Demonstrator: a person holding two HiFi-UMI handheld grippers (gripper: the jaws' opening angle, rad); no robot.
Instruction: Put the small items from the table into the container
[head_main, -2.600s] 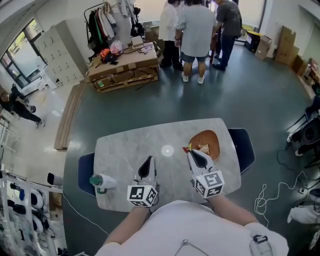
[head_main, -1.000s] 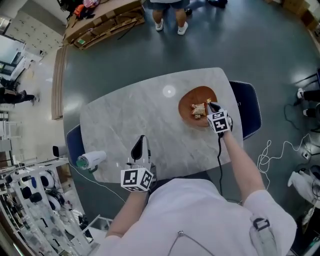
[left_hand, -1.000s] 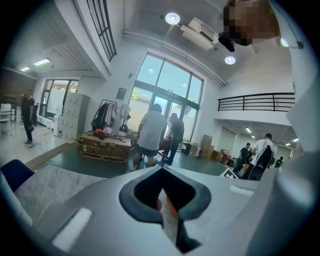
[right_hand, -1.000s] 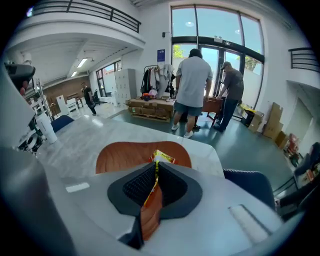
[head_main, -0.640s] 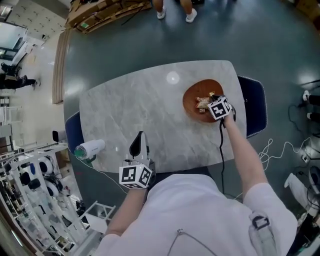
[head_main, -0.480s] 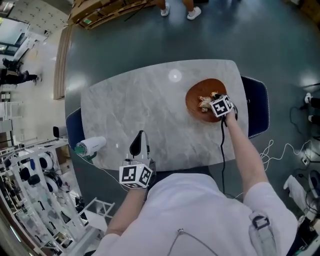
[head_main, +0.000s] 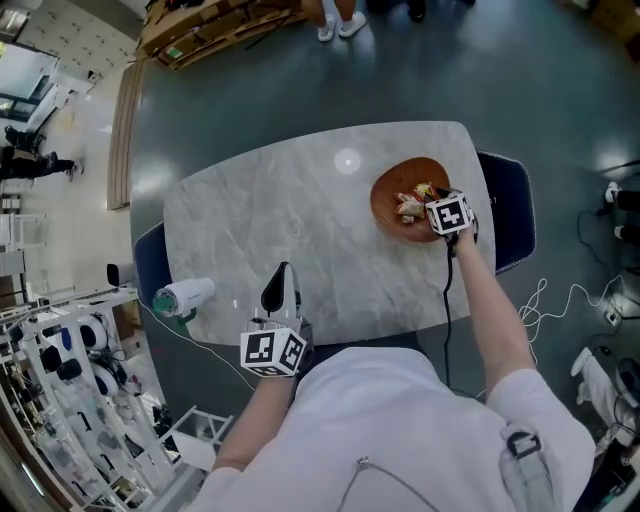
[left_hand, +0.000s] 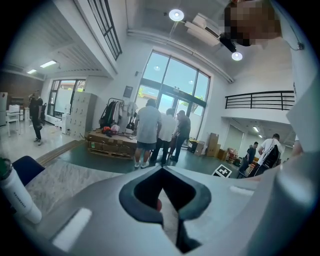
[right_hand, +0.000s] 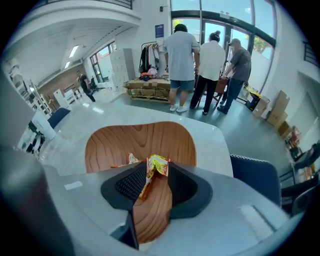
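A brown wooden bowl (head_main: 388, 190) stands at the right end of the marble table (head_main: 280, 210), with a few small wrappers (head_main: 410, 204) lying in it. My right gripper (head_main: 432, 197) points steeply down over the bowl's right side. Its jaws are opening. A yellow-orange packet (right_hand: 156, 165) still hangs between the pads of that gripper (right_hand: 153, 172), leaning on the left one, above the bowl's wooden floor (right_hand: 125, 145). My left gripper (head_main: 283, 272) hovers at the table's front edge, far from the bowl. In its own view the left gripper (left_hand: 162, 184) is shut with nothing between the jaws.
A white bottle with a green cap (head_main: 180, 296) lies at the table's front-left corner and also shows as the bottle (left_hand: 15, 190) in the left gripper view. Blue chairs (head_main: 512, 215) stand at both ends of the table. Several people (right_hand: 200, 60) stand on the floor beyond it.
My right gripper has carried the packet from the bowl's near edge to over the bowl and sunk towards it. The left gripper has hardly moved.
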